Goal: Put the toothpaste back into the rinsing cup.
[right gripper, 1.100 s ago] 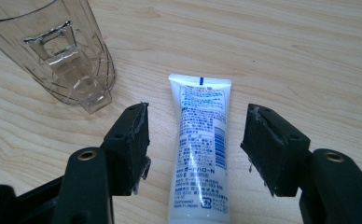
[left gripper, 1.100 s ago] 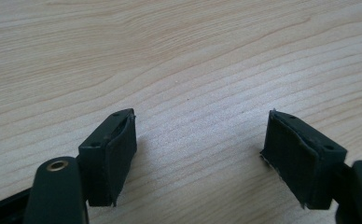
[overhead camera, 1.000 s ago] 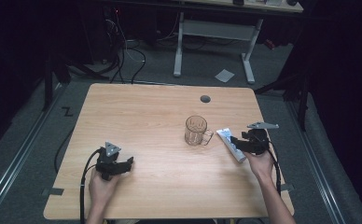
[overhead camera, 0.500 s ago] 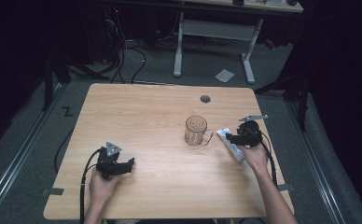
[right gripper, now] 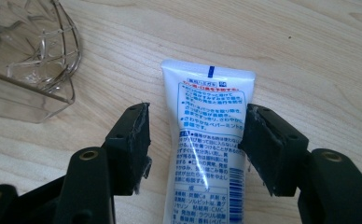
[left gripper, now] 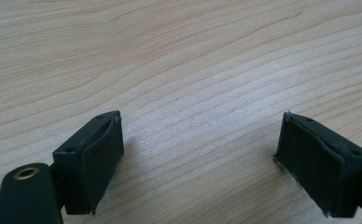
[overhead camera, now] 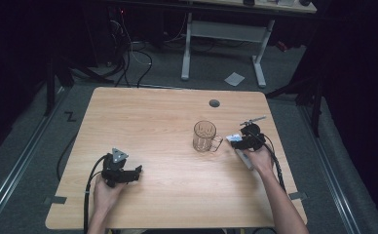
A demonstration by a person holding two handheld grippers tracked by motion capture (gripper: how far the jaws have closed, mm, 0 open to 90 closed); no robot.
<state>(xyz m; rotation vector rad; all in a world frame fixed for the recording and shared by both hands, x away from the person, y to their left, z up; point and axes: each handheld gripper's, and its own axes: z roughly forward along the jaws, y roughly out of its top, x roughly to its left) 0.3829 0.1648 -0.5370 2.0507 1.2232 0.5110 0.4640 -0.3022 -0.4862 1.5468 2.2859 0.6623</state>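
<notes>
Right gripper [right gripper: 193,144]: black two-jaw claw, jaws spread wide on either side of the tube; right pad just beside or touching the tube's edge, left pad clearly apart from it; no grip closed on it; seen in the high view [overhead camera: 239,140] near the table's right edge, held in the person's right hand [overhead camera: 260,158]

Tube: white plastic squeeze tube with blue and red print [right gripper: 209,140], lying flat on the wood between the right jaws, its crimped flat end pointing away from the claw; in the high view [overhead camera: 240,148] lying just right of the mug, partly under the gripper and hand

Mug: clear glass mug with ribbed wall and handle [overhead camera: 204,136], upright on the table, just left of the right gripper, handle turned toward it; in the right gripper view [right gripper: 30,60] at upper left, near the tube's far end but apart from it

Left gripper [left gripper: 200,154]: black jaws wide apart, nothing between them but bare wood; low over or resting on the table, cannot tell which; in the high view [overhead camera: 137,171] at the front left of the table, grey three-cornered plate on top, black cable trailing back past the left hand [overhead camera: 106,192]; well apart from mug and tube

Table: light wooden tabletop with rounded corners [overhead camera: 153,117]; small dark round grommet [overhead camera: 214,103] toward the far edge, beyond the mug
</notes>
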